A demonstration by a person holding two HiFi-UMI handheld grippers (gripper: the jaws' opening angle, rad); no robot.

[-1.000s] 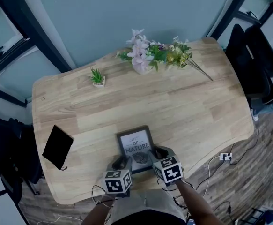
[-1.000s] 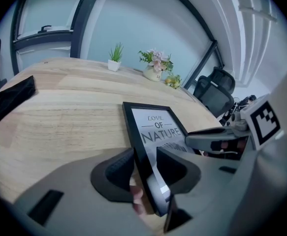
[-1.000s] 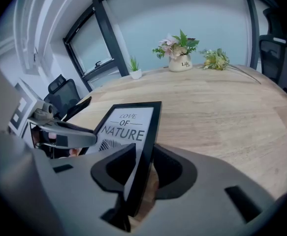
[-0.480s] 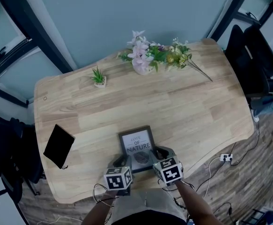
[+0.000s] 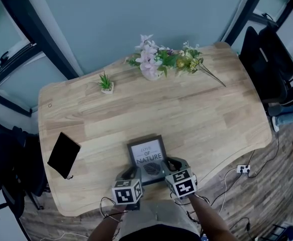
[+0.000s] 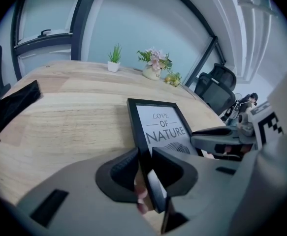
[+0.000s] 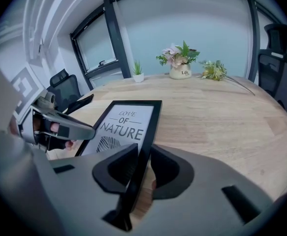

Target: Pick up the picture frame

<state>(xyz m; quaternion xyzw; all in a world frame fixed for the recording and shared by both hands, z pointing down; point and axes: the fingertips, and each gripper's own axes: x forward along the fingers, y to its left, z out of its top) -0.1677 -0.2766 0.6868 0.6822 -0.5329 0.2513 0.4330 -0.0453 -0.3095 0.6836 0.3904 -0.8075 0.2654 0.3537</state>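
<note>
A black picture frame (image 5: pixel 146 155) with a white "Love of Nature" print lies flat near the front edge of the wooden table (image 5: pixel 196 119). My left gripper (image 5: pixel 128 175) sits at the frame's near left corner. In the left gripper view its jaws (image 6: pixel 144 163) are closing, one on each side of the frame's (image 6: pixel 160 124) black left edge, touching it. My right gripper (image 5: pixel 173 163) is at the near right corner. There too the closing jaws (image 7: pixel 142 163) straddle the right edge of the frame (image 7: pixel 126 124) and touch it.
A black pouch (image 5: pixel 63 155) lies at the table's left. A small potted plant (image 5: pixel 105 82) and a flower vase (image 5: pixel 151 64) with a loose bouquet (image 5: pixel 191 60) stand at the back. Black chairs (image 5: pixel 267 59) are at the right, a power strip (image 5: pixel 242 168) on the floor.
Both grippers stay at the frame's near corners. The frame has not moved on the table. The view has shifted slightly.
</note>
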